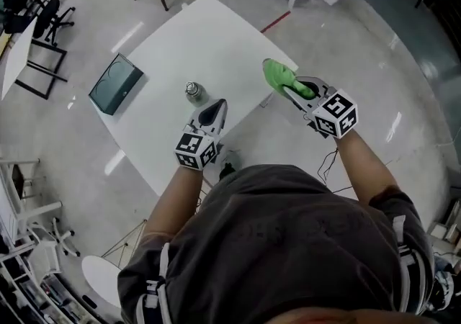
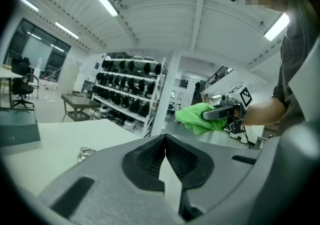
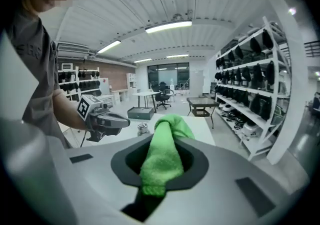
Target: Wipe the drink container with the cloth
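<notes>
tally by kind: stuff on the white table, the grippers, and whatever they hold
drink container: 1
dark box: 1
green cloth: 1
grippers: 2, the left gripper and the right gripper
total: 5

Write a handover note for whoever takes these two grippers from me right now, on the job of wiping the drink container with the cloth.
Left gripper: jaws shut, nothing in them, close to the drink container but not on it.
Right gripper: shut on the green cloth, in the air to the container's right, not touching it.
Container: upright on the white table, not held.
Done: cloth is in hand.
Left: probably steady the container, then bring the cloth over and wipe it.
</notes>
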A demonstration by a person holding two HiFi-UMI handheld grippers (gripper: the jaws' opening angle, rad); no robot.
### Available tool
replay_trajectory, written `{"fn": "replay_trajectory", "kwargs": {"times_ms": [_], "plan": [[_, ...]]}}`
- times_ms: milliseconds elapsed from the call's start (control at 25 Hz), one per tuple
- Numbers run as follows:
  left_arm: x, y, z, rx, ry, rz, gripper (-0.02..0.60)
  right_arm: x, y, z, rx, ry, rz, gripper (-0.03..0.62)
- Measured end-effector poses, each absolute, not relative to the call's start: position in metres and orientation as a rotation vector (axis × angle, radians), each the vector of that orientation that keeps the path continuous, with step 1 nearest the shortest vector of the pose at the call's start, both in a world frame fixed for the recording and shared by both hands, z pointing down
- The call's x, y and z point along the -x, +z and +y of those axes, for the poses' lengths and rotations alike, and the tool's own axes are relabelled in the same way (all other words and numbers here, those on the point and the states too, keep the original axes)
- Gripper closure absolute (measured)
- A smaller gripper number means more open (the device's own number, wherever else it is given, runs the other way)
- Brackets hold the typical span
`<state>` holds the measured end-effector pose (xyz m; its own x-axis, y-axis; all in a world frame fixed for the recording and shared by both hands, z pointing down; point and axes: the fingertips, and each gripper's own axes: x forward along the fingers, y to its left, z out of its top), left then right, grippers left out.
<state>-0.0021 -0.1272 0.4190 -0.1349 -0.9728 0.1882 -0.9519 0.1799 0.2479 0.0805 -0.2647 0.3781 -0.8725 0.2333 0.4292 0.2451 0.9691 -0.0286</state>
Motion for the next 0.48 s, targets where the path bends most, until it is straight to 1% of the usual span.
{"fn": "replay_trajectory", "kwargs": {"times_ms": [200, 480], "plan": [[0.043, 0.453, -0.081, -1.691, -0.114, -2.226, 0.575, -0.018, 0.417, -0.213, 0.518, -0.071, -2.58, 0.557], [0.08, 0.49, -0.035, -1.577, -0.104, -2.245, 0.575, 0.042, 0.471, -0.155, 0.662, -0.08, -2.46, 0.557]]}}
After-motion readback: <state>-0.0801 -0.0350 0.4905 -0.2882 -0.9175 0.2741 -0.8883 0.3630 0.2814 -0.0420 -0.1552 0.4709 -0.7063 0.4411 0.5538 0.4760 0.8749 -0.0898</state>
